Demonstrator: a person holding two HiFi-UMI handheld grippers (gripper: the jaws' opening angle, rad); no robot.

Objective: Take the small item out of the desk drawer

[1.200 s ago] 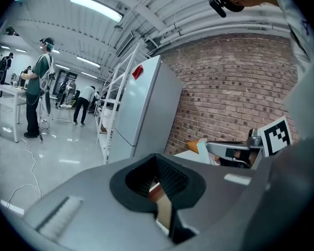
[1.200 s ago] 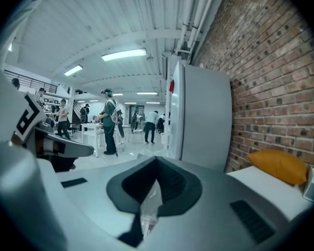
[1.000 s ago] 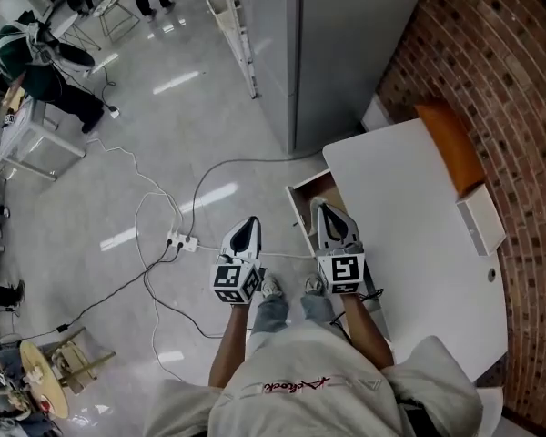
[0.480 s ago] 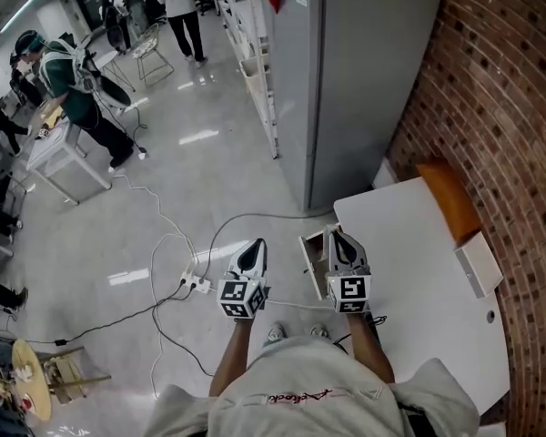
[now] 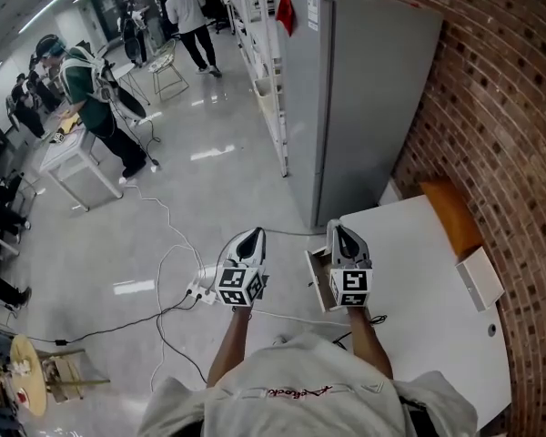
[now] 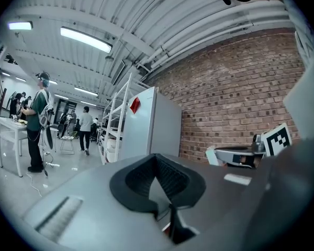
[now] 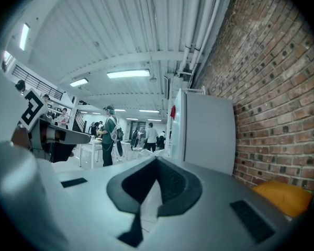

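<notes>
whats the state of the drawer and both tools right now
desk drawer, pulled open, inside mostly hidden behind the right tool
left tool, shut, nothing between its jaws, held level over the floor
right tool, shut, nothing between its jaws, held level over the drawer

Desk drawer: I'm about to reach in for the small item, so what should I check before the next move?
1. Desk drawer pulled open: ok.
2. Small item visible inside: cannot tell; the right gripper covers much of the drawer.
3. Right gripper open to grasp: not ok; jaws shut, empty.
4. Right gripper aimed into drawer: not ok; it points level.
5. Left gripper clear of drawer: ok; beside it, shut, empty.
</notes>
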